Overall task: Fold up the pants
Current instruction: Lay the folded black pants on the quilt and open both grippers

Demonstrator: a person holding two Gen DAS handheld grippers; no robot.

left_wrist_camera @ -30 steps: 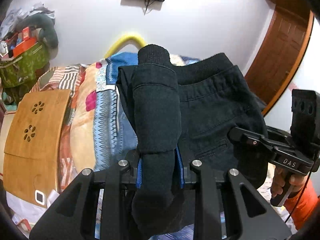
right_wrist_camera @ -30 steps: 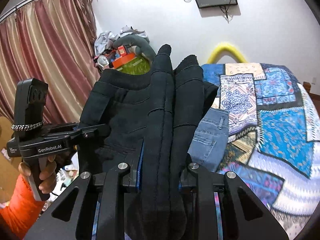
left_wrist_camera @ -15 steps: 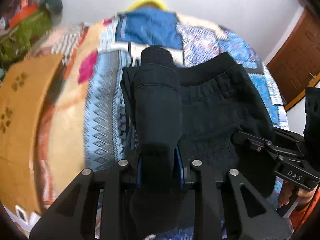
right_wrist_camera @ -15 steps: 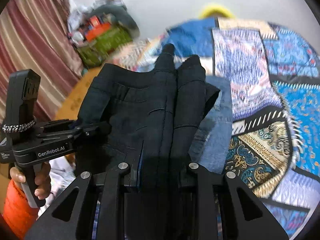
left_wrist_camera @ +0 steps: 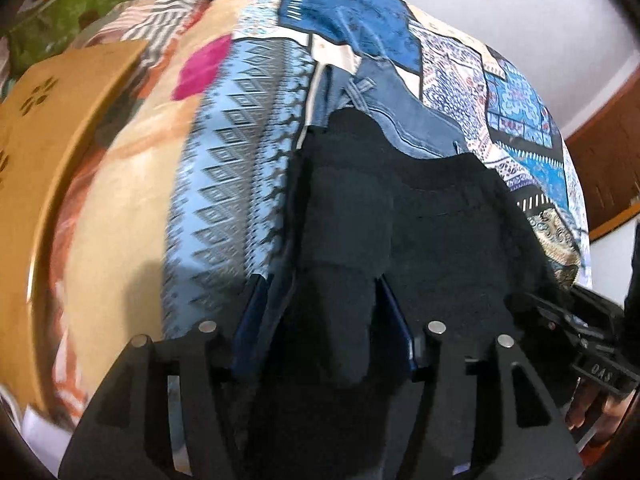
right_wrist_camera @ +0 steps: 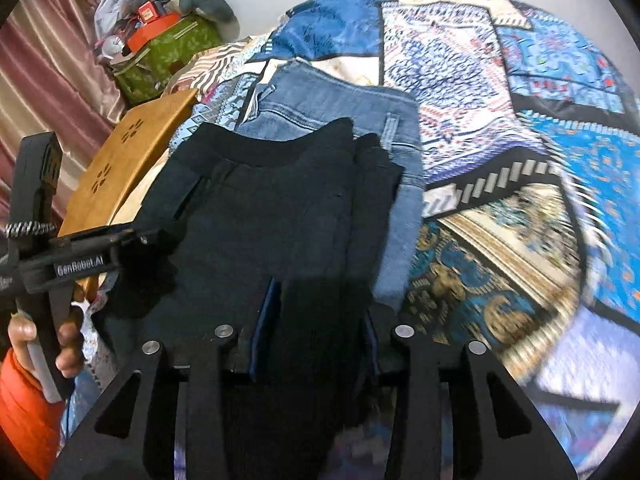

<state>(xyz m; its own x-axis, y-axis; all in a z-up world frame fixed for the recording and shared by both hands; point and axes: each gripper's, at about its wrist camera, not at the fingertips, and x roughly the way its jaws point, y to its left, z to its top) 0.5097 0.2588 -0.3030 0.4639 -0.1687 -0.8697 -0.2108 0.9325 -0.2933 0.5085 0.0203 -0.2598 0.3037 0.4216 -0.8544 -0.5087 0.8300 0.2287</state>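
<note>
My right claw point(right_wrist_camera: 314, 312): jaws just been opening, black pants point(right_wrist_camera: 260, 216) bunched between them. Pants lie over jeans point(right_wrist_camera: 320, 100) on patchwork quilt point(right_wrist_camera: 500, 120). Left claw point(right_wrist_camera: 132, 240) at pants' left edge, wooden board point(right_wrist_camera: 132, 148) beyond.

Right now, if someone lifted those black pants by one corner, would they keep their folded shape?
Probably not. The black pants look soft and floppy: their edges sag over the blue jeans beneath. A thick bunched roll sits between the left gripper fingers, so the layers would likely slide apart. They seem light, unlikely to slip on the patterned bedspread.
</note>
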